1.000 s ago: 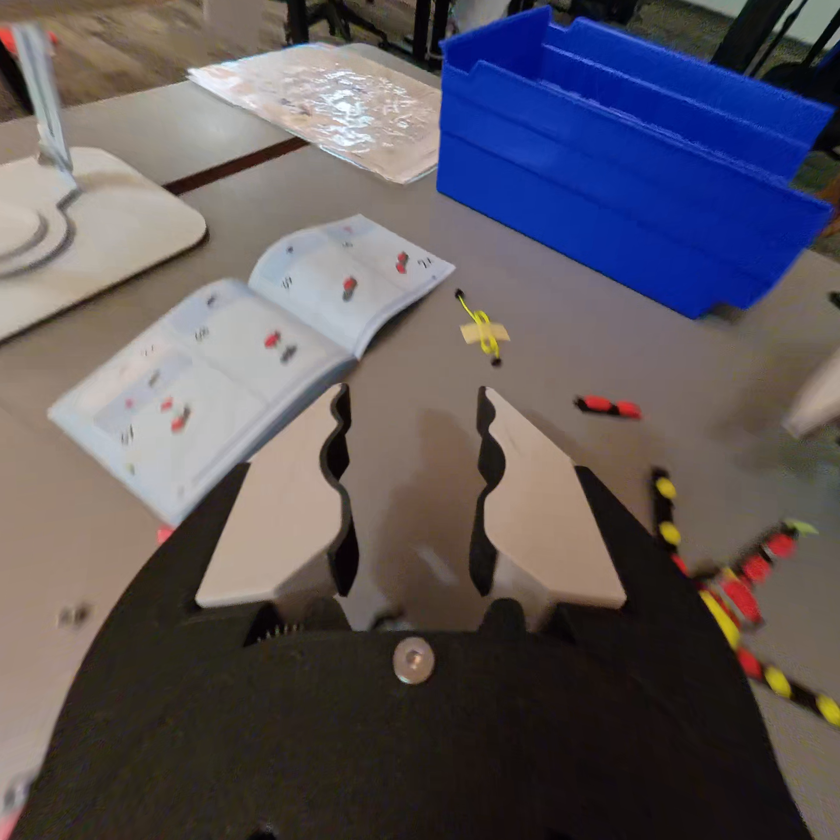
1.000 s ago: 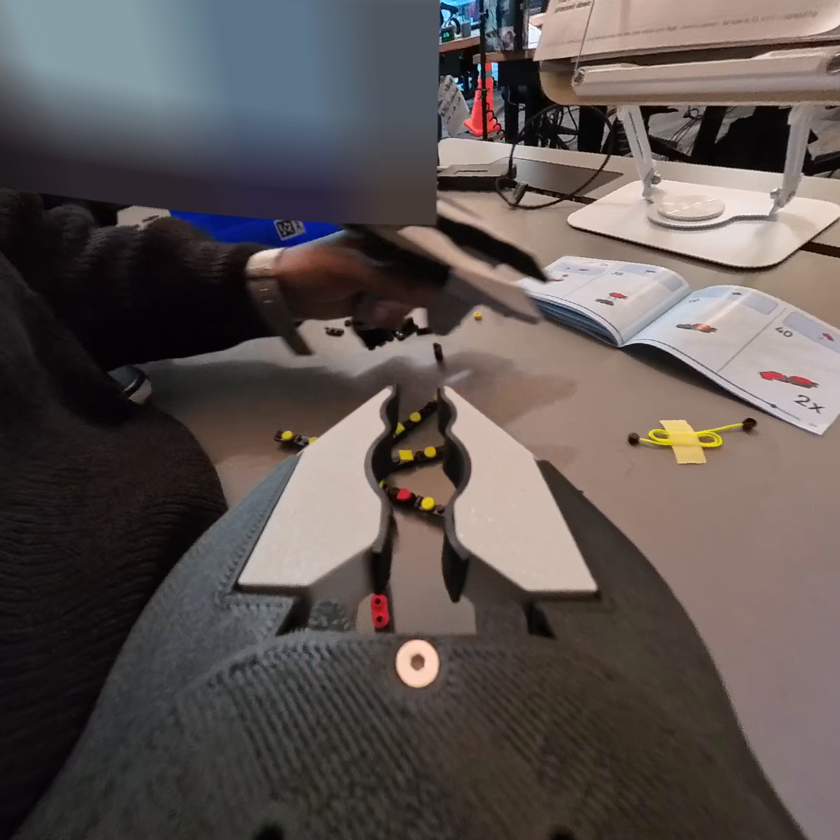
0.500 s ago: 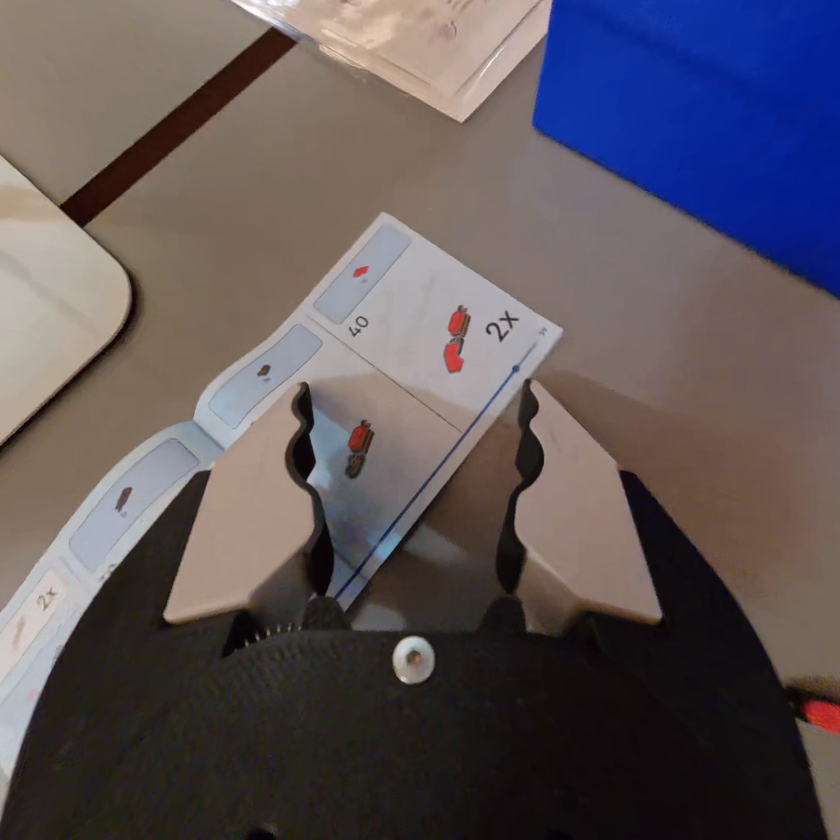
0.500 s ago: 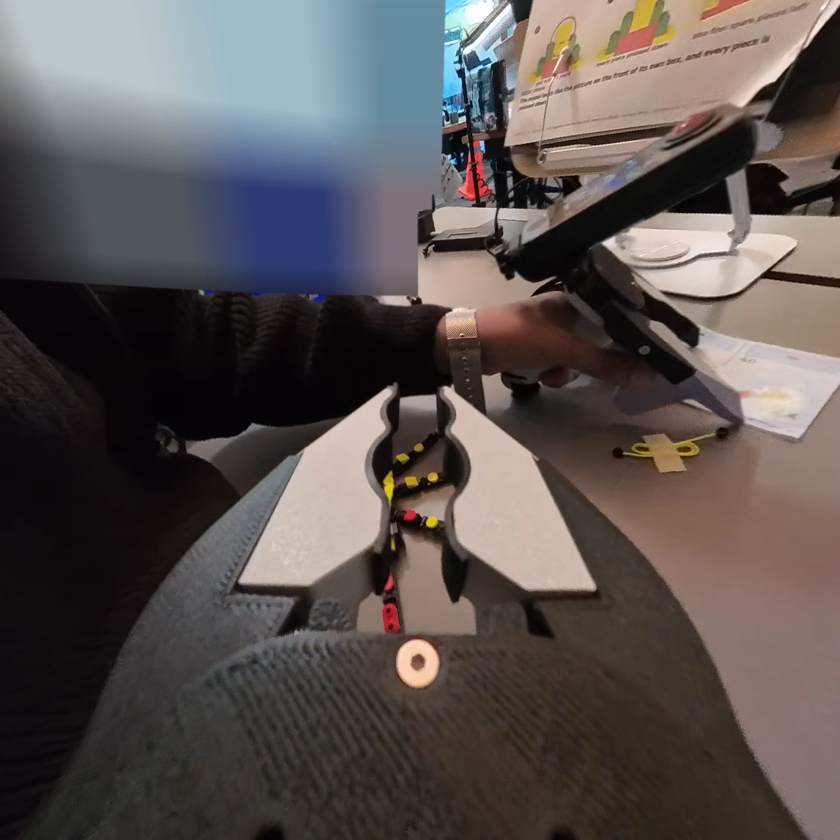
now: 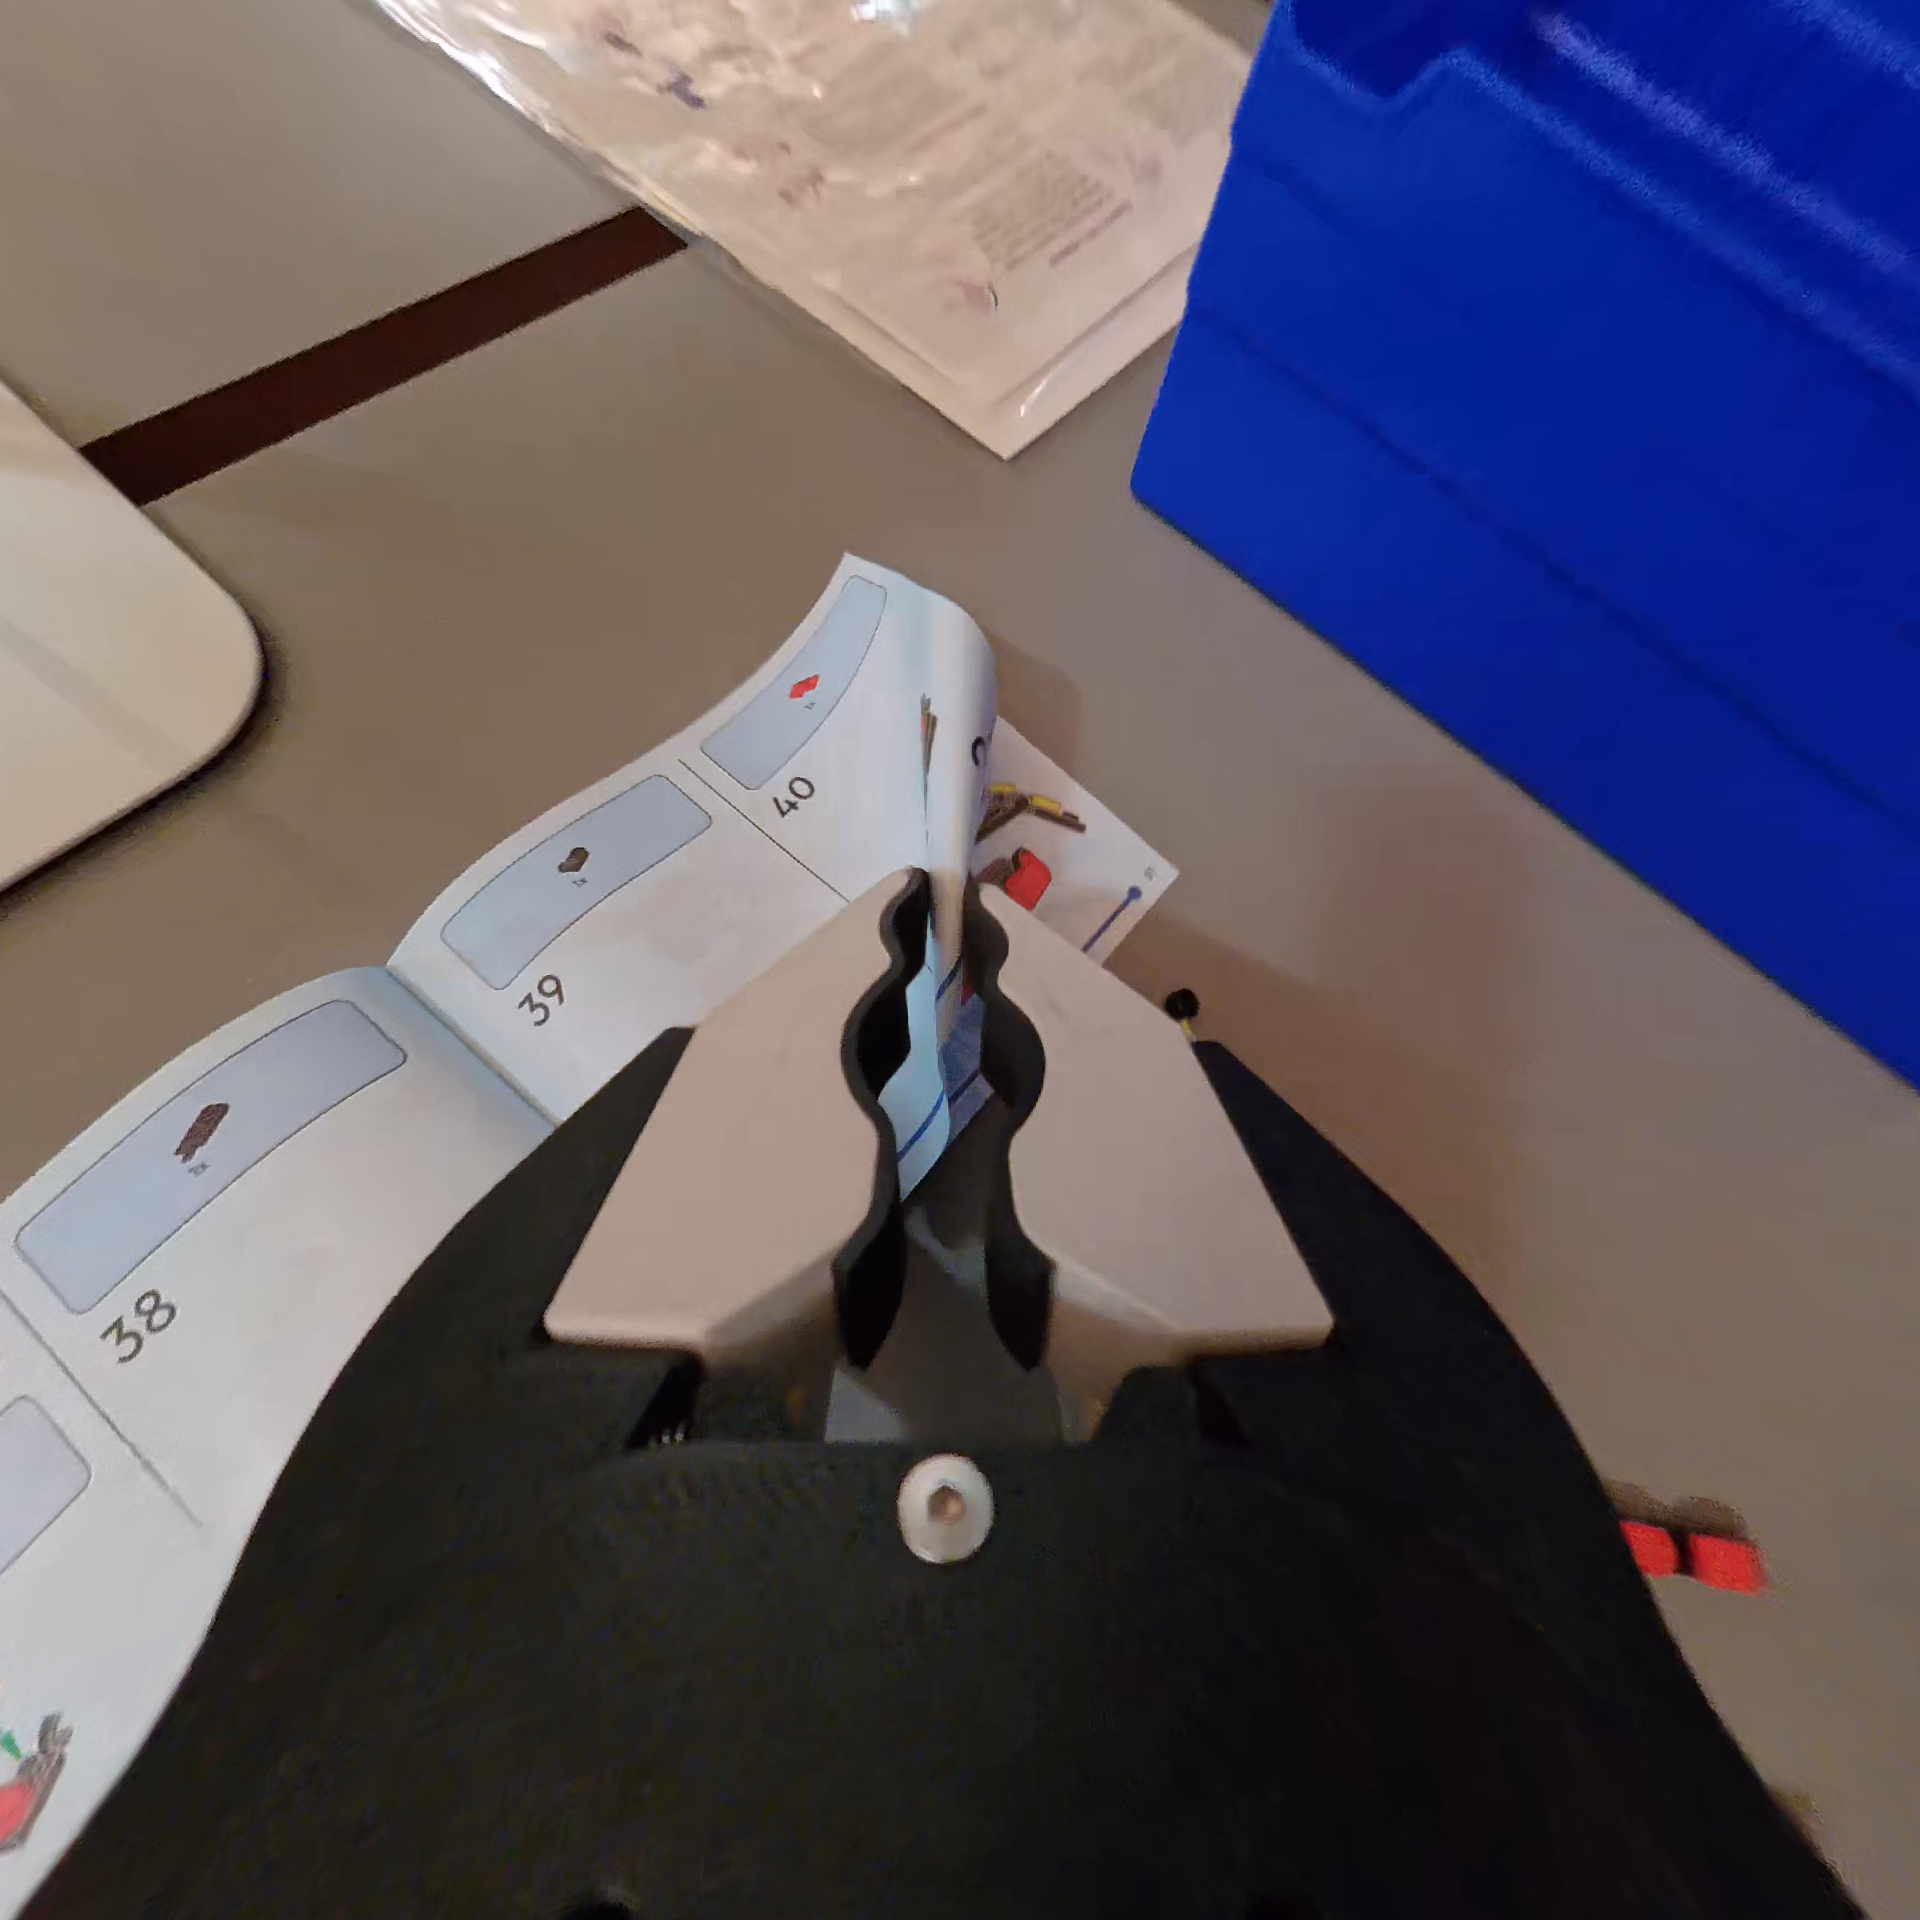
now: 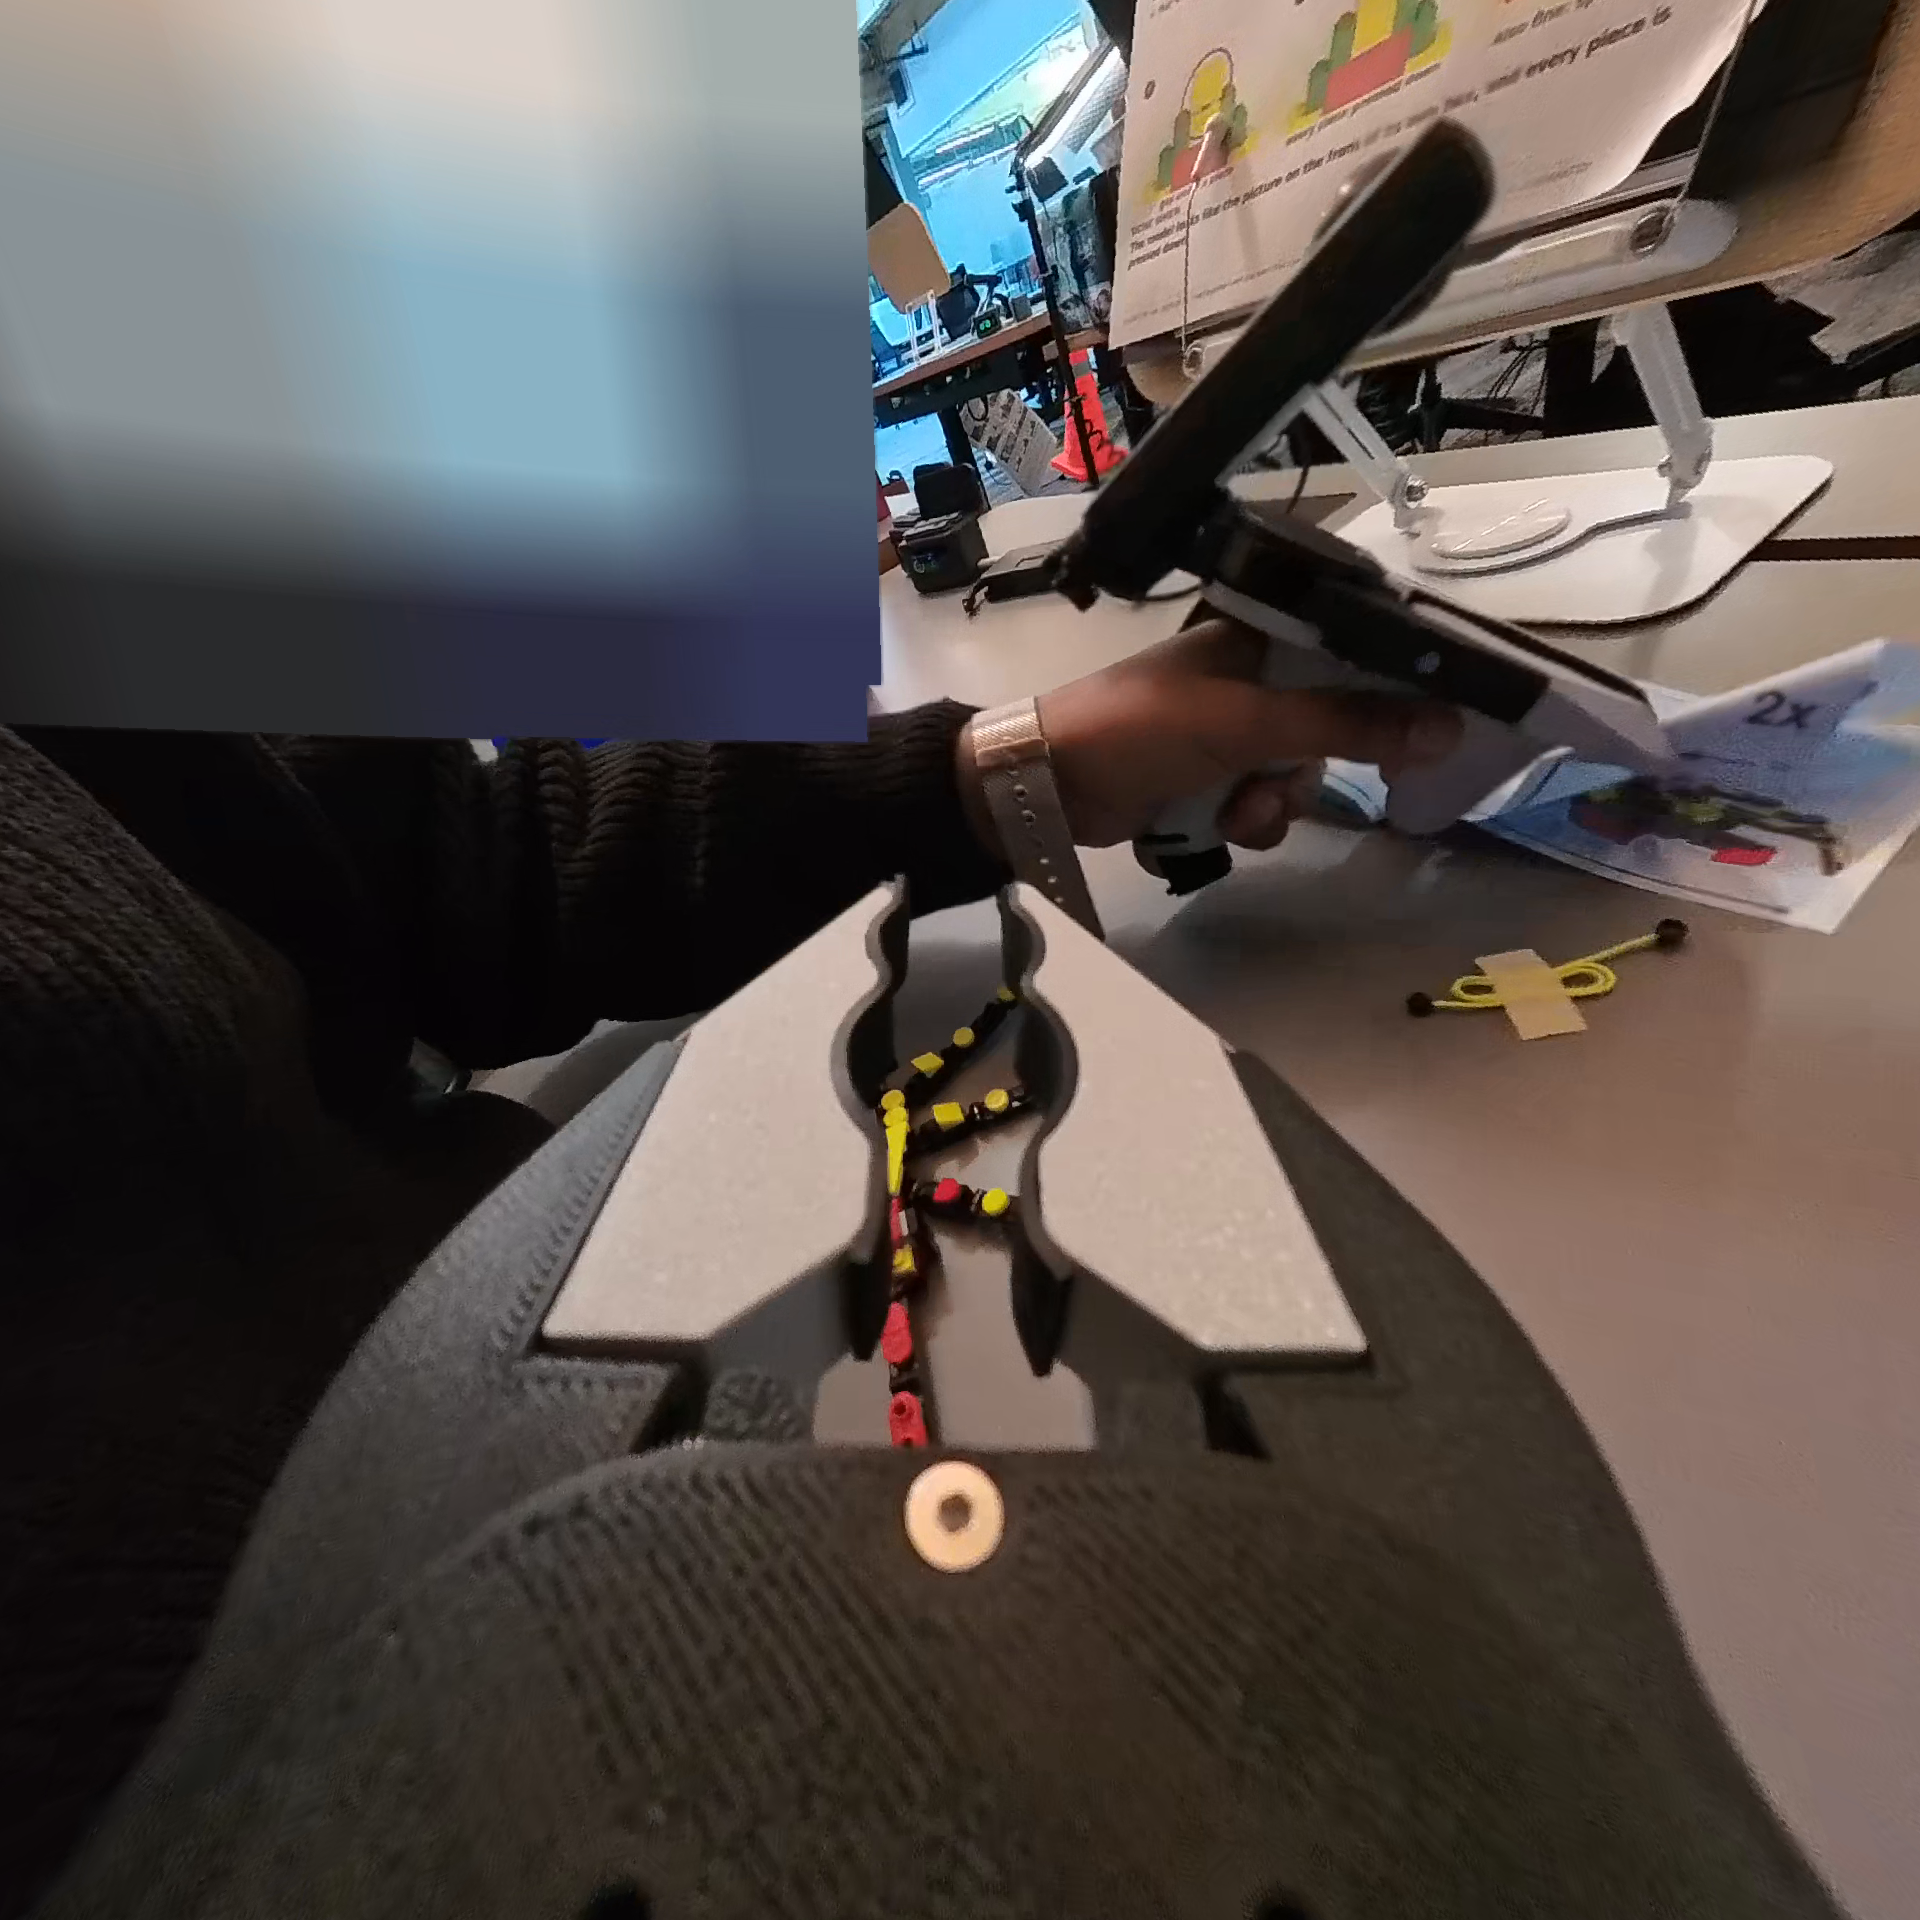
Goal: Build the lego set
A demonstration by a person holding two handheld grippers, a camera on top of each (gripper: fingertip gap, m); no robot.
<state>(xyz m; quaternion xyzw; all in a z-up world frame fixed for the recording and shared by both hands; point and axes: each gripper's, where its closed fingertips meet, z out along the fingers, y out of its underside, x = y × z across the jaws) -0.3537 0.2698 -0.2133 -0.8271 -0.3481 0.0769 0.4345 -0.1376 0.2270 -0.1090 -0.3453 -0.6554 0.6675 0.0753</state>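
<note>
My left gripper (image 5: 948, 883) is shut on the lower right corner of a page of the open instruction booklet (image 5: 623, 935) and holds that page (image 5: 951, 727) curled up off the table. The right wrist view shows the same grip on the booklet (image 6: 1704, 821) from the side. My right gripper (image 6: 956, 914) hovers over the black, yellow and red lego model (image 6: 940, 1117). Its jaws stand a narrow gap apart, and the model shows through the gap, lying on the table. A small red lego piece (image 5: 1704, 1558) lies to the right of my left gripper.
A blue bin (image 5: 1558, 416) stands at the back right, with a clear plastic bag (image 5: 883, 187) beside it. A white stand base (image 5: 104, 675) sits at the left. A yellow string with tape (image 6: 1517, 987) lies near the booklet. A person's black sleeve (image 6: 623, 831) crosses the right wrist view. Measured from the fingertips, the small red lego piece (image 5: 1704, 1558) is 12 cm or so from the right gripper and 20 cm from the left.
My left gripper moved to the booklet, closed on the page corner and lifted it, showing the page below. My right gripper stayed over the model.
</note>
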